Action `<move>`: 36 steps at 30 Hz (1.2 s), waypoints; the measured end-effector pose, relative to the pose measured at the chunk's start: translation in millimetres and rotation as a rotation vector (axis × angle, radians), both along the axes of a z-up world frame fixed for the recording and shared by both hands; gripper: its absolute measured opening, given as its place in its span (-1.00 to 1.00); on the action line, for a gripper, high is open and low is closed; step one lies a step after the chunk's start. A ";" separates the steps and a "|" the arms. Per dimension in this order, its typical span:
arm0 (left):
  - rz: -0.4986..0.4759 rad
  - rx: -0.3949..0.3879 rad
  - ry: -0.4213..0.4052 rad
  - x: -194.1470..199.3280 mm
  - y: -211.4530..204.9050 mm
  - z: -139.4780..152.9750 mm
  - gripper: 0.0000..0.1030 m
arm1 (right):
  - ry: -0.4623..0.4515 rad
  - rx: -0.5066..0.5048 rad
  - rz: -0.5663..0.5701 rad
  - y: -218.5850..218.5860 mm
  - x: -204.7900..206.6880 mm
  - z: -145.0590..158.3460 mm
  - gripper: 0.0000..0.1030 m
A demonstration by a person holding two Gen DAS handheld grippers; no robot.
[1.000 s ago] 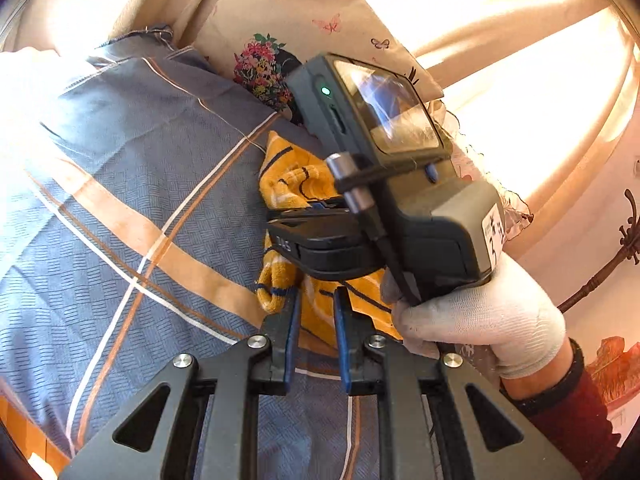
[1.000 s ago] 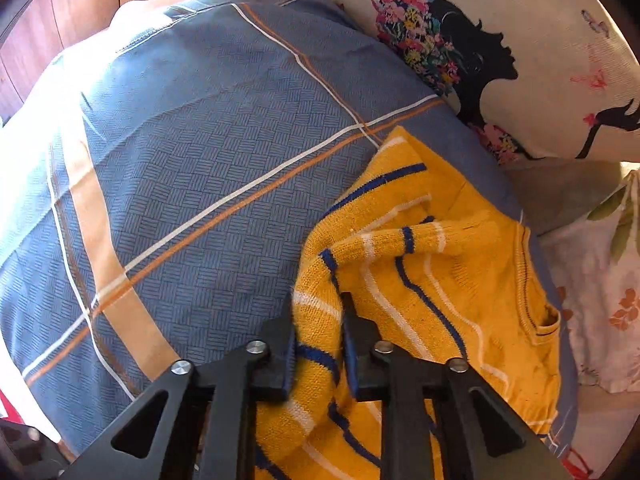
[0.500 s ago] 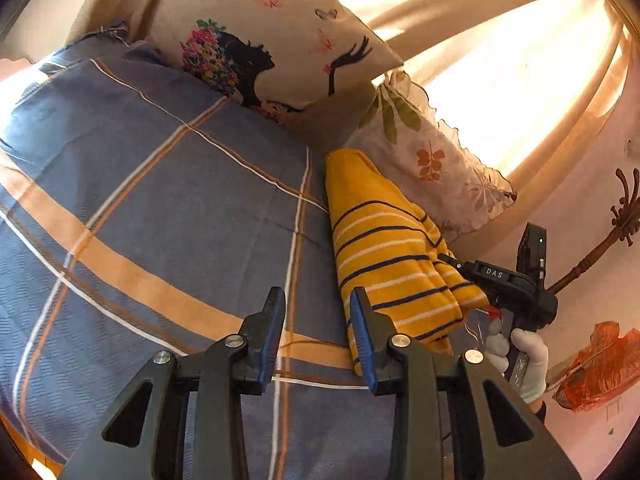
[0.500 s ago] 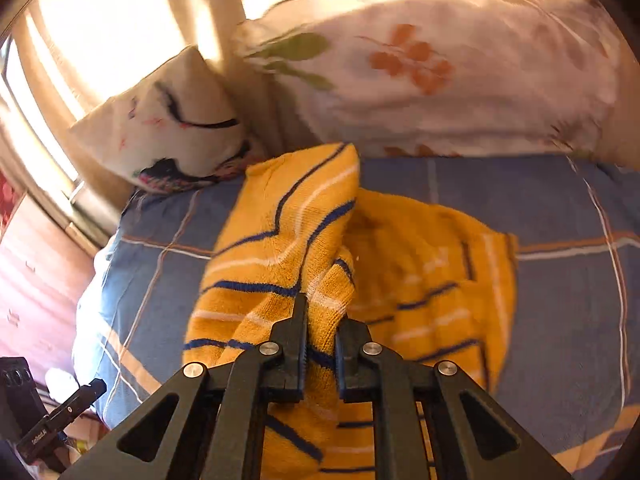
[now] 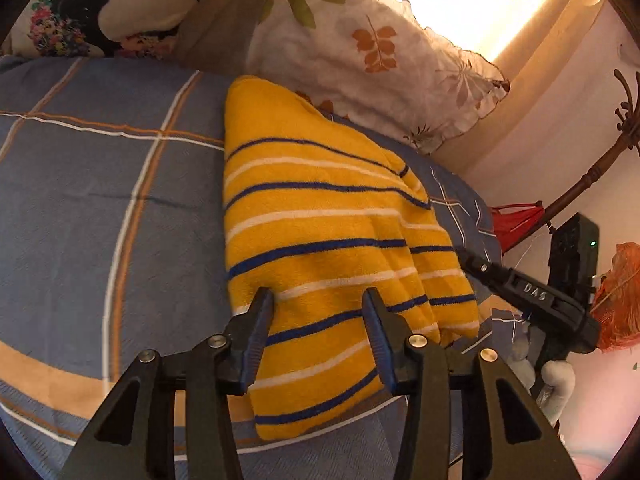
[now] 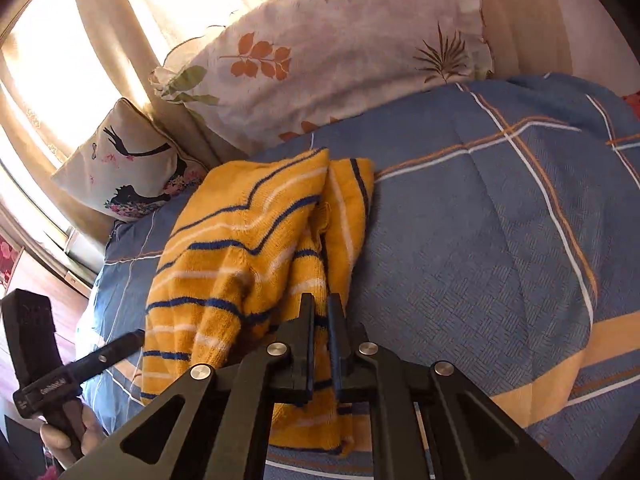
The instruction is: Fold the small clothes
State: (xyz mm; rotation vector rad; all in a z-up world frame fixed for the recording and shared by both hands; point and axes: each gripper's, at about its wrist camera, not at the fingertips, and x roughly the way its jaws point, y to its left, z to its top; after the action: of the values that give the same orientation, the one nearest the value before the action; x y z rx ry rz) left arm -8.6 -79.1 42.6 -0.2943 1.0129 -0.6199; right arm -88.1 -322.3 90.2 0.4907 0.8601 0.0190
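Your sweater (image 5: 320,248) lies folded in half on the bed (image 5: 100,208), left gripper (image 5: 318,312) just spreading empty, right gripper (image 6: 322,320) pinching its edge; another fold likely remains.

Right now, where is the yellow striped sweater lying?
The yellow striped sweater lies folded on the blue plaid bedspread, its far end just below the leaf-print pillow, centre of both wrist views.
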 end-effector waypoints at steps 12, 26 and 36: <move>-0.010 0.008 -0.051 -12.4 -1.5 13.3 0.06 | 0.084 0.133 0.051 3.7 100.6 -16.7 -0.70; -0.015 -0.045 0.060 56.3 8.1 -15.3 0.36 | 0.005 0.106 -0.046 -41.3 32.2 -9.6 -0.07; -0.108 -0.133 0.140 88.5 -28.3 -25.8 -0.03 | 0.075 0.296 -0.010 -38.6 95.3 -44.7 -0.27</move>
State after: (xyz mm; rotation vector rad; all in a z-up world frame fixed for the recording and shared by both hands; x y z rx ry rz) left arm 79.9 -107.4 16.8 -0.4065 1.1293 -0.7751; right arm 7.2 -360.9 45.5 0.7769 0.9336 0.1211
